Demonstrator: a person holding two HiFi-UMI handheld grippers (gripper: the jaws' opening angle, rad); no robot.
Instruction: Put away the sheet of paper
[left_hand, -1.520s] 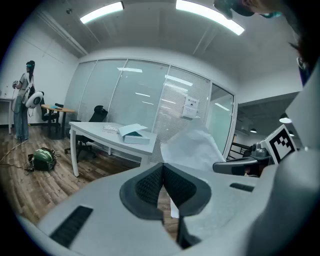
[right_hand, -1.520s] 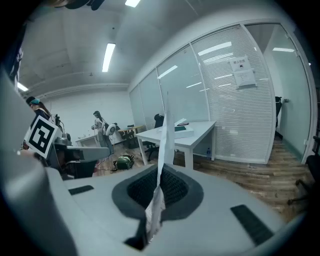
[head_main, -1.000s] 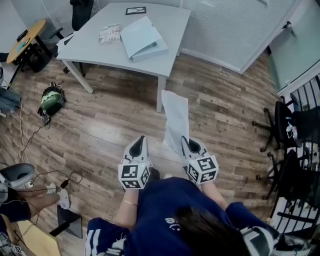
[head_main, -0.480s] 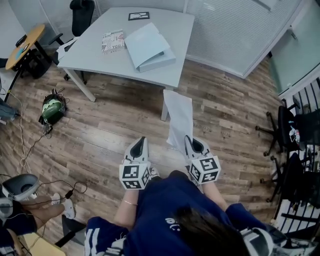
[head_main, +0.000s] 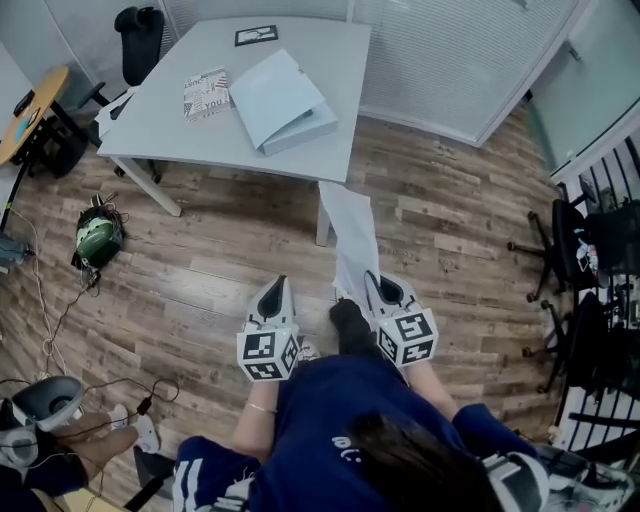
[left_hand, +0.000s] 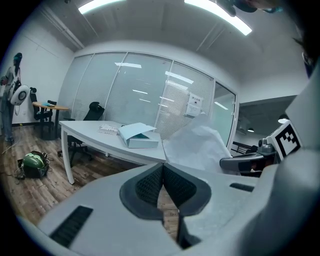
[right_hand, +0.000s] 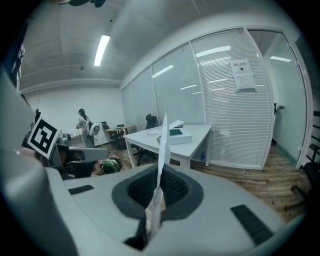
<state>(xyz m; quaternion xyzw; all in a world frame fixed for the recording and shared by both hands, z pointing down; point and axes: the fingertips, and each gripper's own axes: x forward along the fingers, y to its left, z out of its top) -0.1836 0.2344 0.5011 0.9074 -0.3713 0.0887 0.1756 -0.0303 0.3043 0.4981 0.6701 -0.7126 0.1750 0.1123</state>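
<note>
One sheet (head_main: 352, 232) pinched in right gripper (right_hand: 158, 189) (standing edge-on).

The sheet of paper (head_main: 352, 235) looks thin, white and matt, faintly translucent. The left hand-held gripper (left_hand: 162, 182) and the right hand-held gripper (right_hand: 157, 192) have smooth matt grey plastic shells with black, finely textured pads (left_hand: 147, 186). The floor (head_main: 200, 290) is wood-grain plank with a soft sheen, the worktop (head_main: 170, 130) is smooth pale grey, and the folder (head_main: 280, 100) is smooth light blue.

The right hand-held gripper (right_hand: 158, 186) pinches the sheet of paper (right_hand: 162, 137) edge-on.
</note>
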